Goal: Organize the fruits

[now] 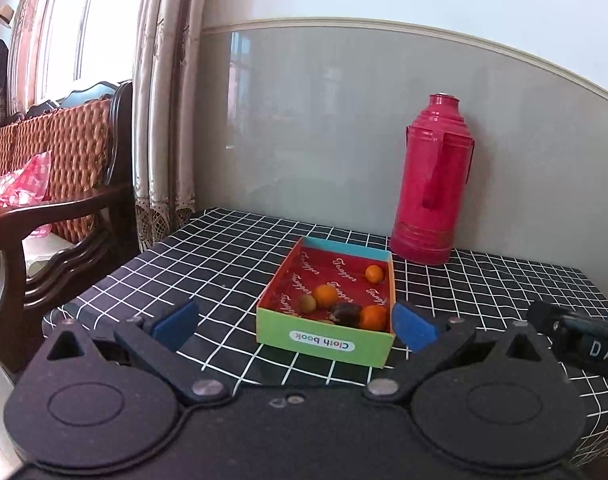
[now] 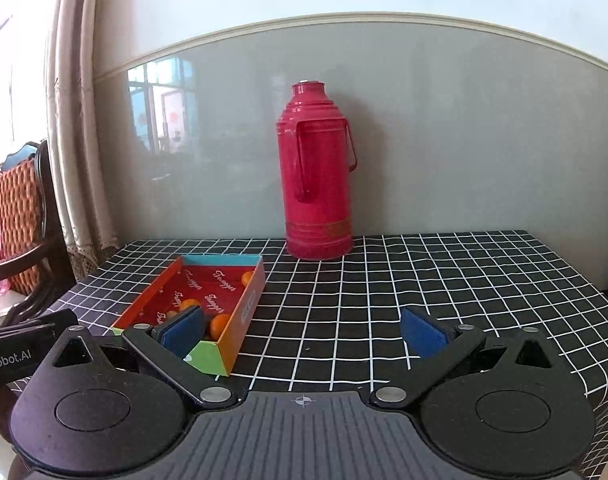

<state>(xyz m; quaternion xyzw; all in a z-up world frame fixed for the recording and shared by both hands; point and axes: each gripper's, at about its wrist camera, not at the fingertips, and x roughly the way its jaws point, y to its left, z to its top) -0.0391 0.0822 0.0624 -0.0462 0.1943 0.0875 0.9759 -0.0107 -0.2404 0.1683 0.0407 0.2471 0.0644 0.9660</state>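
Left claw (image 1: pixel 296 326): wide open and empty, low over the desk (image 1: pixel 208 256) and well back, its blue pads either side of the near green end of the box (image 1: pixel 323 340)
Box: an open card tray with a red printed floor, lying on the checked cloth left of centre; no fruit shows on the cloth outside it
Green fruit (image 1: pixel 307 303): small, olive-like, touching the middle orange (image 1: pixel 326 295)
Dark fruit (image 1: pixel 345 314): wrinkled, pressed against the near orange (image 1: pixel 373 317) in the right front corner; what it is I cannot tell
Far orange (image 1: pixel 374 273): alone by the right wall, the easiest pick
Flask (image 2: pixel 317 172): tall red thermos behind the box by the wall, clear of any reach
Right claw (image 2: pixel 304 332): also spread wide and holding nothing, aimed at bare cloth right of the box, its left pad overlapping the box's near corner in view
Step in hand, likely: all fruit looks gathered, so either sorting inside or finishing
How to do it well: come down from above, close across one fruit only, keep pads off the thin walls, and steady the light box with the other claw
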